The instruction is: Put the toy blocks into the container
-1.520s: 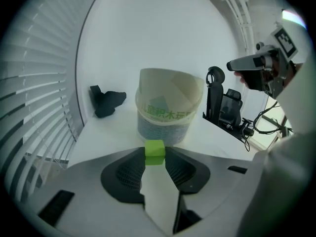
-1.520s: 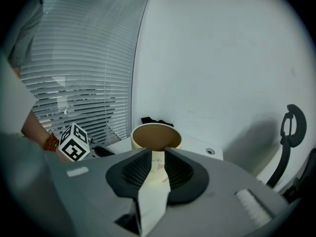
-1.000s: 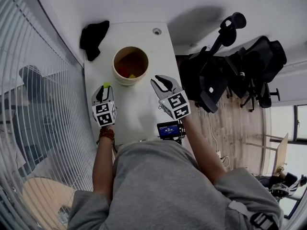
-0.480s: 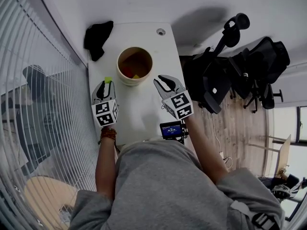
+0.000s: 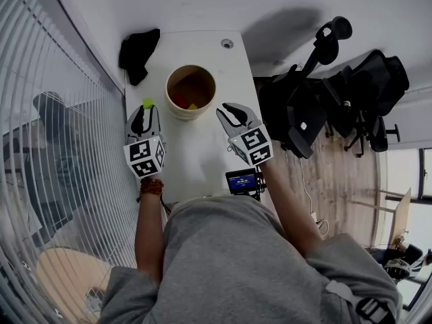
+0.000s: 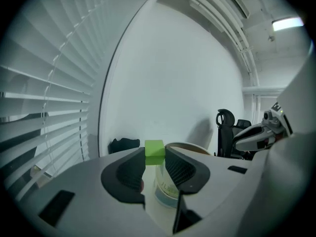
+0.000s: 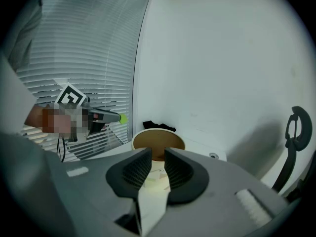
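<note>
Forearms extended: the grey two-jaw left gripper [image 5: 146, 111] pinches a small green cube [image 5: 148, 102]; the right gripper [image 5: 227, 112] shows jaws slightly apart, empty.

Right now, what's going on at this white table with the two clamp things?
A person stands over a white table with a hand-held two-jaw gripper in each hand. The left gripper pinches a small green toy block at its jaw tips, just left of a round tan container that already has a red block and a yellow block inside. The right gripper is empty, with its jaws a little apart, and points toward the container.
</note>
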Action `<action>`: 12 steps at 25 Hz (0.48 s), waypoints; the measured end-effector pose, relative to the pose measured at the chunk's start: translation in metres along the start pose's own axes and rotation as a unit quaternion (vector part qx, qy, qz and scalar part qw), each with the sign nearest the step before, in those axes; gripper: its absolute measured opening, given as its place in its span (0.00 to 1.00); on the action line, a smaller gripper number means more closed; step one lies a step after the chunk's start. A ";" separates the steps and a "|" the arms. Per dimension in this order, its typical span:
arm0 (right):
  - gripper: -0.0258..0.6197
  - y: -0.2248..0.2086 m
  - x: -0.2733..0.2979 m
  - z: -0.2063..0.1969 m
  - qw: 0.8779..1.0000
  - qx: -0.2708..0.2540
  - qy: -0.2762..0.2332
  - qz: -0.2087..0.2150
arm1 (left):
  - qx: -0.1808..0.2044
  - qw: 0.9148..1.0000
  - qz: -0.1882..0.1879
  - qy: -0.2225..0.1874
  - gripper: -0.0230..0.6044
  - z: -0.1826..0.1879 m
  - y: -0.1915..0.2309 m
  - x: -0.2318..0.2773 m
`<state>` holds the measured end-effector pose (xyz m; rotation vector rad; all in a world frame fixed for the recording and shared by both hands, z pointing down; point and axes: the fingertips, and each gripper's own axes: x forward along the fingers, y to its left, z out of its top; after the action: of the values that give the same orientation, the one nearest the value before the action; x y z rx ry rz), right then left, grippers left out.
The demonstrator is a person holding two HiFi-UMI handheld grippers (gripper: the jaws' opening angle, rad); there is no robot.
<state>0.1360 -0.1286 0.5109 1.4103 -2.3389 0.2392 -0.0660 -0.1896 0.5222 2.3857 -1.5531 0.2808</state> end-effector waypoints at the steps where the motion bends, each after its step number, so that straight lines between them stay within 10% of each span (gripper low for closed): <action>1: 0.18 0.000 0.000 -0.001 1.000 0.000 0.000 0.000 | 0.000 1.000 -0.003 -0.004 0.24 0.004 -0.002 0.000; 12: 0.18 -0.003 0.001 -0.011 1.000 0.007 0.012 -0.004 | 0.003 0.999 -0.047 -0.027 0.24 0.028 -0.030 0.009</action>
<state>0.1406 -0.1269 0.5213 1.4153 -2.3172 0.2691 -0.0347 -0.1955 0.4946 2.4817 -1.4588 0.2032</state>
